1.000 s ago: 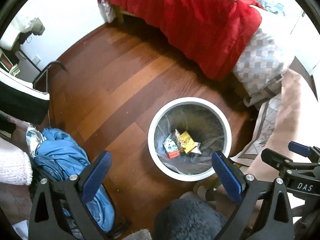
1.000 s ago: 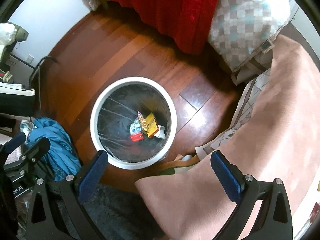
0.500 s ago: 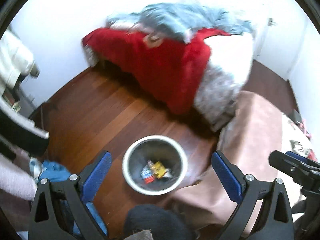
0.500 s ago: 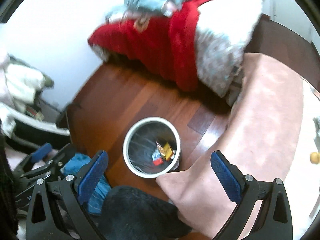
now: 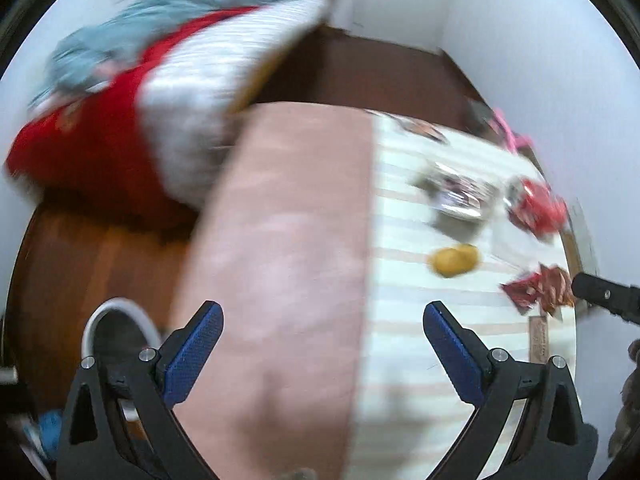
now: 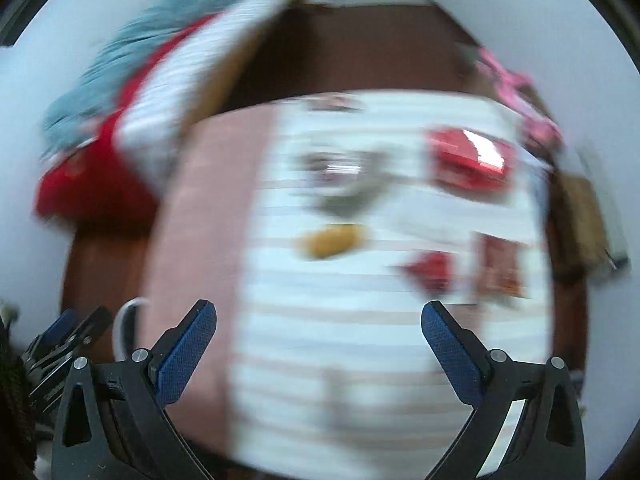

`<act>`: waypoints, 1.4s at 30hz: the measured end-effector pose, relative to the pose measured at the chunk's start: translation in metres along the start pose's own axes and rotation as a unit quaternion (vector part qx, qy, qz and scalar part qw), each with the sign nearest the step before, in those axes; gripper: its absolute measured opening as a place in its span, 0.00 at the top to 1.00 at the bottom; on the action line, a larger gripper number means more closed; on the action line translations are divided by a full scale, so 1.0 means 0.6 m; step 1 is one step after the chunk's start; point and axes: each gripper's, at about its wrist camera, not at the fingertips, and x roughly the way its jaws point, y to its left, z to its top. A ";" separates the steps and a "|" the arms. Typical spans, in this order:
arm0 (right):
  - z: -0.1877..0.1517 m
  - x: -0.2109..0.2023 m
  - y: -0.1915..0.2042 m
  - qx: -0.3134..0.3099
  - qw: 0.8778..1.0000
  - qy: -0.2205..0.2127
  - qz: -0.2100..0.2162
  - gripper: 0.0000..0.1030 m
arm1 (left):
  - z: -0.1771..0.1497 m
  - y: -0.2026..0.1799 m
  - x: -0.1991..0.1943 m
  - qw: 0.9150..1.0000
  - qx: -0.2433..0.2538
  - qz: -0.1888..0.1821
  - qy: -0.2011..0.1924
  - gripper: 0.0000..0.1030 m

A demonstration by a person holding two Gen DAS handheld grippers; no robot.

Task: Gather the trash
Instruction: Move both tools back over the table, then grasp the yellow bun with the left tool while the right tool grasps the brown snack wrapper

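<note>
Both views are motion-blurred. A striped white cloth surface (image 5: 404, 320) carries trash: a yellow-brown lump (image 5: 454, 260), a silvery dark wrapper (image 5: 456, 196), a shiny red packet (image 5: 536, 206) and a dark red wrapper (image 5: 536, 290). The same pieces show in the right wrist view: the lump (image 6: 330, 242), the silvery wrapper (image 6: 340, 178), the red packet (image 6: 470, 160), the dark red wrappers (image 6: 498, 268). My left gripper (image 5: 322, 352) is open and empty above the pink blanket (image 5: 280, 280). My right gripper (image 6: 318, 354) is open and empty above the striped cloth (image 6: 360, 360). The white bin rim (image 5: 116, 312) peeks at lower left.
A bed with a red blanket (image 5: 92, 140) and blue-grey bedding (image 5: 160, 12) lies at the left. Brown wood floor (image 5: 72, 272) runs beside it. A pink item (image 6: 516, 92) sits at the far right corner. White walls close the back.
Both grippers have swung up and to the right, away from the bin with trash in it, to the striped cloth with the wrappers. Both stayed open.
</note>
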 end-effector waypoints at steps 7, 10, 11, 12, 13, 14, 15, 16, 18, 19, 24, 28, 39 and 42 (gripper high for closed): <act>0.044 0.081 -0.200 0.082 0.995 0.041 -0.035 0.01 | 0.053 -0.178 0.133 0.985 0.164 -0.025 0.042 0.10; 0.055 0.112 -0.240 0.089 0.994 0.051 -0.036 0.06 | 0.056 -0.222 0.161 0.973 0.219 -0.041 0.062 0.17; 0.057 0.118 -0.250 0.092 0.994 0.055 -0.031 0.08 | 0.059 -0.232 0.170 0.969 0.232 -0.046 0.067 0.17; 0.061 0.128 -0.258 0.096 0.993 0.059 -0.025 0.12 | 0.061 -0.241 0.178 0.966 0.245 -0.047 0.071 0.17; 0.064 0.132 -0.268 0.098 0.993 0.061 -0.022 0.14 | 0.061 -0.249 0.182 0.963 0.256 -0.046 0.072 0.18; 0.066 0.138 -0.270 0.100 0.993 0.062 -0.020 0.14 | 0.061 -0.257 0.187 0.960 0.265 -0.048 0.075 0.25; 0.068 0.145 -0.273 0.101 0.993 0.064 -0.017 0.14 | 0.063 -0.262 0.191 0.959 0.268 -0.051 0.078 0.43; 0.069 0.148 -0.277 0.103 0.992 0.065 -0.015 0.14 | 0.061 -0.268 0.197 0.958 0.271 -0.049 0.084 0.51; 0.070 0.162 -0.275 0.098 0.992 0.073 -0.016 0.14 | 0.051 -0.273 0.205 0.957 0.270 -0.046 0.092 0.60; 0.068 0.165 -0.276 0.097 0.992 0.076 -0.016 0.14 | 0.048 -0.273 0.205 0.958 0.267 -0.046 0.088 0.61; 0.063 0.189 -0.270 0.094 0.992 0.089 -0.012 0.26 | 0.043 -0.273 0.202 0.965 0.245 -0.049 0.083 0.71; 0.060 0.191 -0.269 0.096 0.992 0.084 -0.023 0.39 | 0.040 -0.272 0.199 0.968 0.238 -0.033 0.073 0.78; 0.053 0.158 -0.249 0.076 0.995 0.055 -0.031 0.71 | 0.035 -0.219 0.127 0.984 0.176 -0.020 0.031 0.83; 0.046 0.132 -0.239 0.068 0.997 0.038 -0.029 0.71 | 0.036 -0.203 0.090 0.988 0.155 -0.025 0.009 0.83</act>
